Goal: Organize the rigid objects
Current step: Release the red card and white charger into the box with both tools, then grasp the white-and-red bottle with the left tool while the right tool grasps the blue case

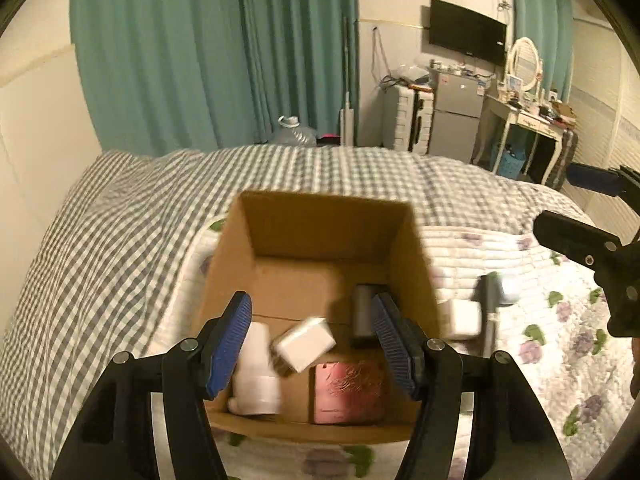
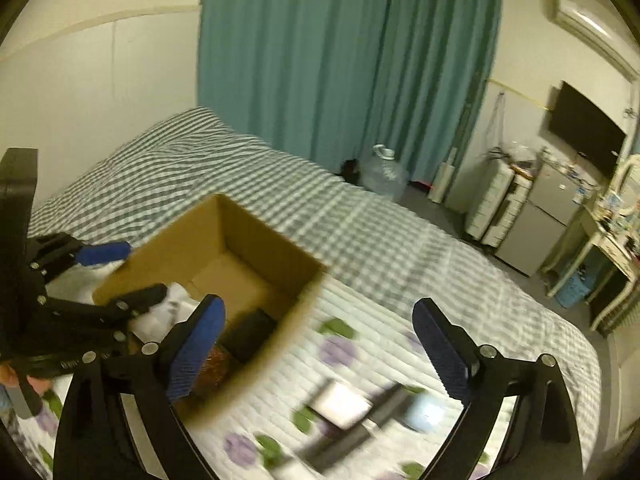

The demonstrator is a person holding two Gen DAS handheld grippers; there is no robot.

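Note:
An open cardboard box (image 1: 328,220) stands on the bed. Inside lie a white bottle (image 1: 258,376), a white block (image 1: 306,344) seen tilted between my fingers, a pink packet (image 1: 348,388) and a grey cylinder (image 1: 364,312). My left gripper (image 1: 312,344) is open above the box. My right gripper (image 2: 316,352) is open and empty, over the quilt right of the box (image 2: 224,248). Below it lie a white box (image 2: 340,404), a dark long tool (image 2: 360,428) and a pale blurred object (image 2: 426,416). They also show in the left wrist view: white box (image 1: 460,320), tool (image 1: 488,312).
The bed has a grey checked cover (image 1: 120,220) and a floral quilt (image 1: 540,340). Teal curtains (image 1: 200,52), a water jug (image 1: 292,132), a small fridge (image 1: 456,120) and a dressing table (image 1: 528,116) stand beyond the bed.

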